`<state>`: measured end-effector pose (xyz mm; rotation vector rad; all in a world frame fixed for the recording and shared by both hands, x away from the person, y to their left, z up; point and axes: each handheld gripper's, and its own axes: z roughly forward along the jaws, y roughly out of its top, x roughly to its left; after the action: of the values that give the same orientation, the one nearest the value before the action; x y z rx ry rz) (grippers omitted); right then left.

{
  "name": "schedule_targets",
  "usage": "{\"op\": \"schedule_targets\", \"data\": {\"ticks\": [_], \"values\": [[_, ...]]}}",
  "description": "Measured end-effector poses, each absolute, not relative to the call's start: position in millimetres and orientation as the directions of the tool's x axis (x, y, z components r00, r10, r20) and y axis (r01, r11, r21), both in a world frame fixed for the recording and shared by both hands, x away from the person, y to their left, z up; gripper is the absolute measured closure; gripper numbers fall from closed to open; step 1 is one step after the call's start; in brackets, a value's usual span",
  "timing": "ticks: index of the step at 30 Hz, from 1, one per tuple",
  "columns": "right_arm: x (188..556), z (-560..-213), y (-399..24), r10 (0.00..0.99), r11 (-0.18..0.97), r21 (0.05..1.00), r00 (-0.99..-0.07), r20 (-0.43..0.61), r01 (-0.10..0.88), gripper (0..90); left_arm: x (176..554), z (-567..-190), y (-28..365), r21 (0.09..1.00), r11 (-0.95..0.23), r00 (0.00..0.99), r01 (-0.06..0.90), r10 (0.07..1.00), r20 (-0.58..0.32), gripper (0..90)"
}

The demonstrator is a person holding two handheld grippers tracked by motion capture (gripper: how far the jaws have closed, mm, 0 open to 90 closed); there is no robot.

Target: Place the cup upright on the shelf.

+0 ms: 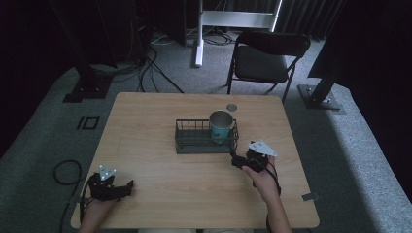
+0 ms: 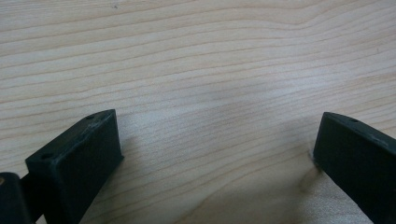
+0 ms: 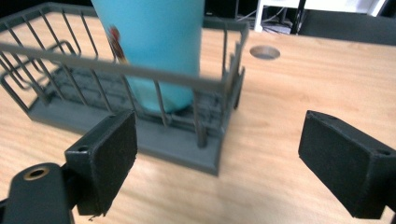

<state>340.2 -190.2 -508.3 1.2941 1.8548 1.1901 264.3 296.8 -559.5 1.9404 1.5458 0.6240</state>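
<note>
Two hand-held grippers at a wooden table, with a blue cup standing in a wire basket.

At the table's (image 1: 145, 111) near-left corner the left gripper (image 1: 127, 187) rests low over bare wood, jaws apart and holding nothing. Toward the middle, nearer the far edge, the dark wire basket (image 1: 192, 138) holds the cup (image 1: 221, 125) upright in its right end: tall, light blue, with a small printed figure on its side. Just beside the basket's near-right corner, the right gripper (image 3: 217, 154) points at it, jaws wide apart and empty. The cup looks already placed; nothing seems left beyond drawing the gripper away.
</note>
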Motion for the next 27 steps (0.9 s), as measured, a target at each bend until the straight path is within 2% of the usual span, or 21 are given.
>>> {"op": "schedule_targets", "data": {"ticks": [14, 27], "values": [[325, -542, -214, 0.934, 0.176, 0.844, -0.356, 0.019, 0.506, 11.3, 264, -559, 297, 0.688, -0.165, 0.221, 0.707, 0.975, 0.007, 1.4], [314, -549, -237, 0.939, 0.190, 0.811, -0.343, 0.013, 0.553, 11.3, 264, -560, 297, 0.688, -0.165, 0.221, 0.707, 0.975, 0.007, 1.4]]}}
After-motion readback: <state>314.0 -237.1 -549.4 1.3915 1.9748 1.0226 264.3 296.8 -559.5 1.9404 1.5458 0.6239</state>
